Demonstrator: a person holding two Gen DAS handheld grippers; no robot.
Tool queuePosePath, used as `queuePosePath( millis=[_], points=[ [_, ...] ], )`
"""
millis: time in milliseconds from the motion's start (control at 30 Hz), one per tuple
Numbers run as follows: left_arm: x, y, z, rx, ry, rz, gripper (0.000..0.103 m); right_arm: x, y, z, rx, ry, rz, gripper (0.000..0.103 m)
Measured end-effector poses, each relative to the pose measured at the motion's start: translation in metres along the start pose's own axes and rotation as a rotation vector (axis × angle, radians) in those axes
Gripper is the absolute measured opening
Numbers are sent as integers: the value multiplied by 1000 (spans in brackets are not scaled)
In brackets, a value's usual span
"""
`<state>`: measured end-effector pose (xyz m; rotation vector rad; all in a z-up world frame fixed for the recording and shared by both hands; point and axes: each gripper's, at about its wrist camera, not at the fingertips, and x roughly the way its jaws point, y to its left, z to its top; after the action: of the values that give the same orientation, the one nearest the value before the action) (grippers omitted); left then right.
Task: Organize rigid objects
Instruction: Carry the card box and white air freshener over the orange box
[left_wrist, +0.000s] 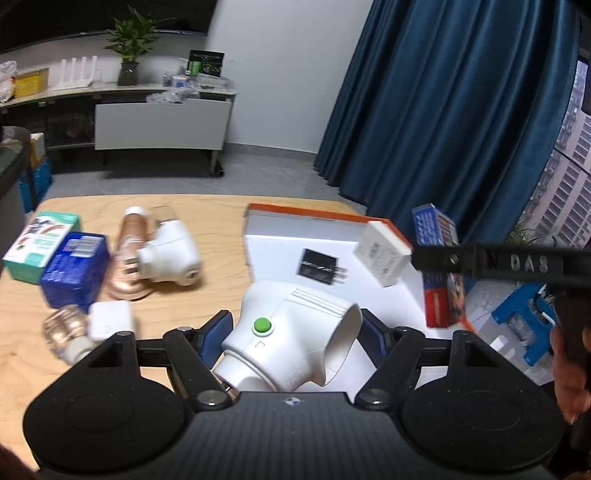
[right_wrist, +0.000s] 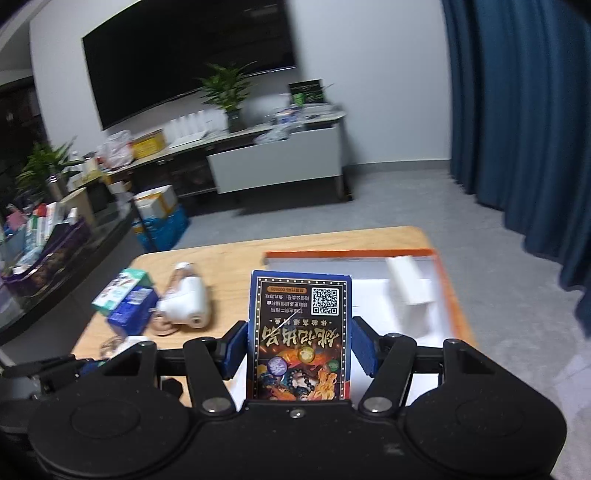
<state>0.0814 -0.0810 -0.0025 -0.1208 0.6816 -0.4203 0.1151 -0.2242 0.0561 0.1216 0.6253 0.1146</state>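
White rounded plastic plug (left_wrist: 291, 343), glossy card box (right_wrist: 301, 332)

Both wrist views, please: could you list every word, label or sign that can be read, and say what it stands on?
"DAS": raised letters on the black bar at the right edge of the left wrist view.
Blue card box: a QR code and upside-down Chinese print, too blurred to quote.
Blue box and green box: print blurred, unreadable.
White adapter: faint marks, unreadable.
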Motion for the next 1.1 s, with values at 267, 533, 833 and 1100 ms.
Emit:
queuePosePath(
  millis=[267,533,833,1100],
  points=[
    [24,-36,28,31,-9,-31,74,-25,-41,-8,54,-15,-125,72],
    [33,-48,30,24,-23,2,74,-21,-51,-16,51,-24,-128,72],
    [26,-42,29,-1,-7,40,74,-10,-43,-17,14,-9,-111,72],
    [25,-39,27,-15,-1,46,74,-3,-38,-12,-21,8,-126,72]
  ],
)
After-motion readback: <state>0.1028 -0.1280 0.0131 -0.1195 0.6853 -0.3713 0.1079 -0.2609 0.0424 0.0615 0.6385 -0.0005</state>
